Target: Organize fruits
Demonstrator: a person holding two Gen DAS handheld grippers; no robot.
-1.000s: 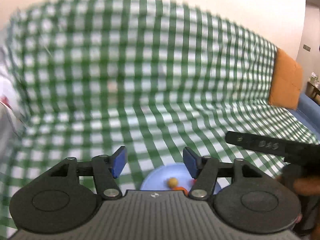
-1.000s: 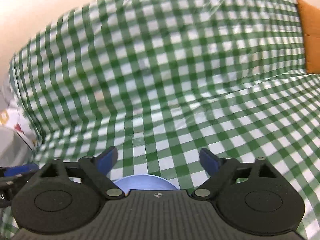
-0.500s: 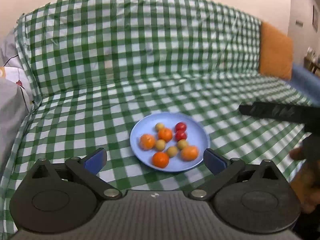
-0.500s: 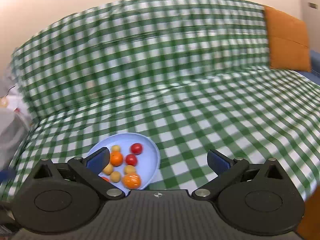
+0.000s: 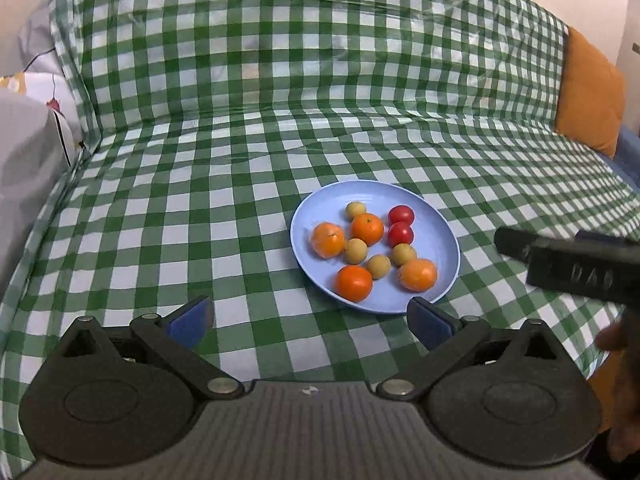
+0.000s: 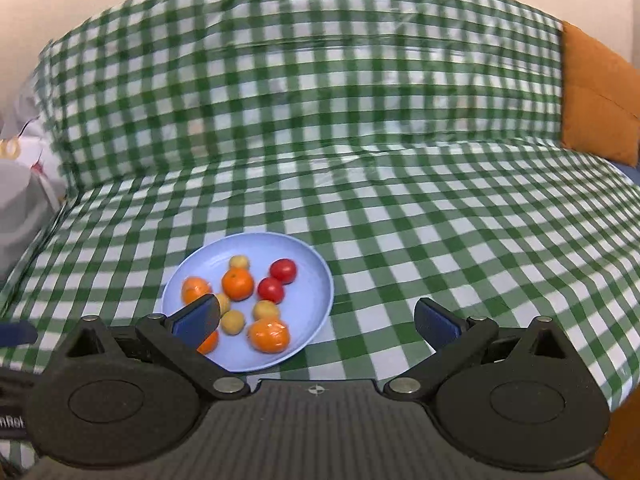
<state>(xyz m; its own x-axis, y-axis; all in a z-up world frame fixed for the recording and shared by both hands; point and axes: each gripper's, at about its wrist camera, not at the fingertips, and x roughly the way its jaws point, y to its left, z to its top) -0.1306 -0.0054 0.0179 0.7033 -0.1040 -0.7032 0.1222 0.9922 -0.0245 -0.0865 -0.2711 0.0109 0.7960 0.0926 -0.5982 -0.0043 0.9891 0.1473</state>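
A light blue plate (image 5: 440,236) (image 6: 316,280) lies on the green checked cloth and holds several oranges (image 5: 367,229) (image 6: 237,284), two red tomatoes (image 5: 400,234) (image 6: 283,271) and several small yellow fruits (image 5: 355,251) (image 6: 265,309). My left gripper (image 5: 310,320) is open and empty, held short of the plate's near left side. My right gripper (image 6: 316,320) is open and empty; its left fingertip (image 6: 198,317) overlaps the plate's left fruits in view. The right gripper's black body (image 5: 568,264) shows at the right of the left wrist view.
The green checked cloth (image 5: 200,208) covers a sofa seat and backrest. An orange cushion (image 5: 590,92) (image 6: 596,96) stands at the far right. Grey and white bedding (image 5: 28,140) lies at the left.
Both cameras tilted down and pulled back, bringing the whole plate of fruit into view. Both grippers' jaws widened from a second ago and stay open.
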